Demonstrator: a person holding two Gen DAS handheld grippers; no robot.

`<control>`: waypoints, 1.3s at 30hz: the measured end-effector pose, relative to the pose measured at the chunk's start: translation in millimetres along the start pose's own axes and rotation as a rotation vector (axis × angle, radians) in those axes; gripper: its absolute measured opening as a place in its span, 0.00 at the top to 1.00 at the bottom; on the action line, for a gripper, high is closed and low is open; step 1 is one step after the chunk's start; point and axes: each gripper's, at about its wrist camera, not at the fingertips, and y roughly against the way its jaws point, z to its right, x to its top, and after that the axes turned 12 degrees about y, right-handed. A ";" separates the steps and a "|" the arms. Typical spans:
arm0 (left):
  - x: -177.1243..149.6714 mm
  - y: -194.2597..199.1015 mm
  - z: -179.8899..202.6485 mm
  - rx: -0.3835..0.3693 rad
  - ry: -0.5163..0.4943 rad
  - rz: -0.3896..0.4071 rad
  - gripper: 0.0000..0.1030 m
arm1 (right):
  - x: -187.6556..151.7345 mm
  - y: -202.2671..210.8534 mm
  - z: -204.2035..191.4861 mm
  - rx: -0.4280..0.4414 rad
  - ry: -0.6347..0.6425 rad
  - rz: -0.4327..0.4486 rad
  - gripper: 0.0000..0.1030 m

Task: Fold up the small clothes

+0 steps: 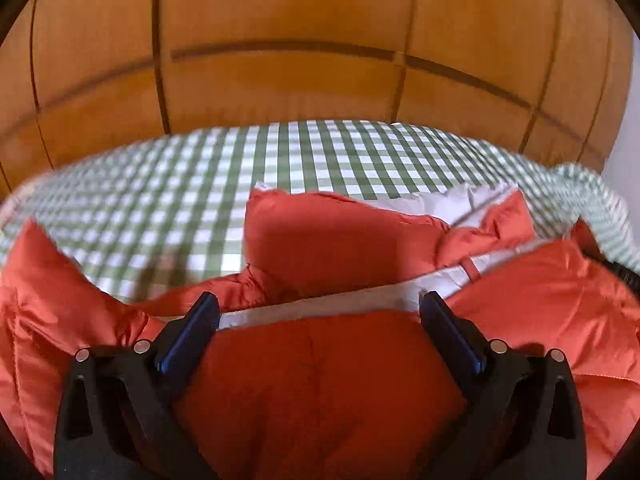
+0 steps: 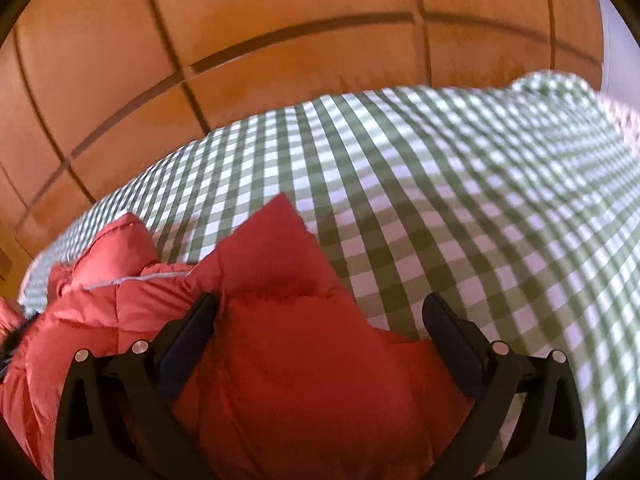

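Observation:
A small orange-red puffer jacket with a white lining lies bunched on the green-and-white checked cloth. My left gripper is open, its fingers spread wide over the jacket's padded body. In the right wrist view the same jacket fills the lower left. My right gripper is open too, with a raised fold of the jacket between its spread fingers. Neither gripper pinches the fabric.
The checked cloth covers a bed-like surface that extends far to the right. An orange wooden panelled wall stands behind it. A pale wall strip shows at the far right.

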 end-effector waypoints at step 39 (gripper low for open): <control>-92.5 162.7 -53.9 0.061 0.236 0.234 0.04 | -46.3 122.9 -71.9 0.047 0.201 0.270 0.02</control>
